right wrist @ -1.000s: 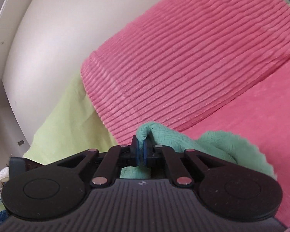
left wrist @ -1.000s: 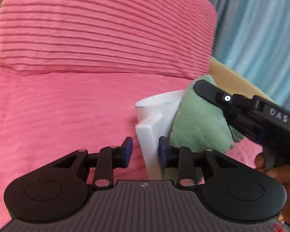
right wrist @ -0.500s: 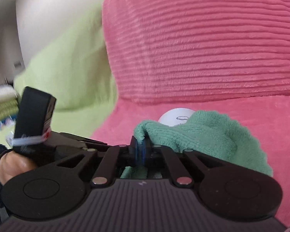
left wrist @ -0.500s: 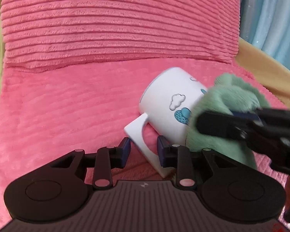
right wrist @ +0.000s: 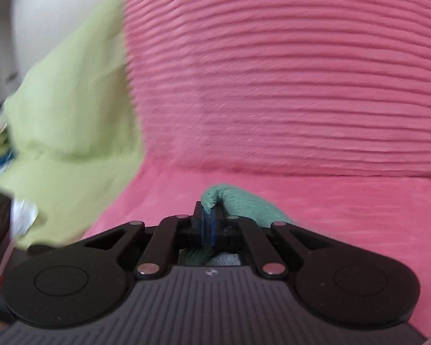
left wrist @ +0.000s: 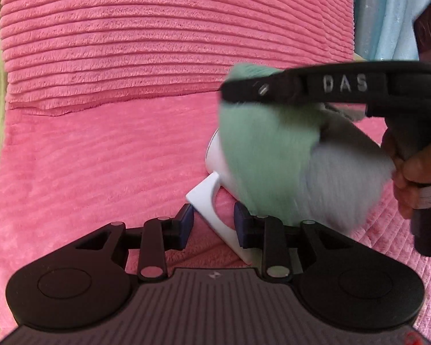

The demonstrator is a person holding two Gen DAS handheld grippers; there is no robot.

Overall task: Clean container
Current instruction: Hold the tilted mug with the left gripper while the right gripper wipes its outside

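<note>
Left wrist view shows the white mug (left wrist: pixel 215 155) lying tilted over the pink ribbed blanket (left wrist: pixel 100 149), its square handle (left wrist: pixel 212 210) pointing back toward the camera and passing between the two blue pads of the left tool (left wrist: pixel 212 224). The pads stand either side of the handle with a visible gap on the left pad's side, so whether they pinch it or merely bracket it I cannot tell. From the handle the mug's body runs up and to the right, and its long axis seems to lean that way, rim to the upper left; most of the body is hidden by the green cloth (left wrist: pixel 261 149), which is smeared by motion blur. That cloth hangs from the right tool (left wrist: pixel 230 90), which crosses the frame from the right with a hand (left wrist: pixel 413 178) on its grip. In the right wrist view the right tool's pads are closed tight on a fold of the cloth (right wrist: pixel 230 201), and the mug itself is out of sight below it. The deciding relation is that the mug lies directly under and ahead of the cloth, so wiping strokes should likely run along the mug's body while the left tool steadies the handle. A green sheet (right wrist: pixel 66 109) lies well off to the left.
</note>
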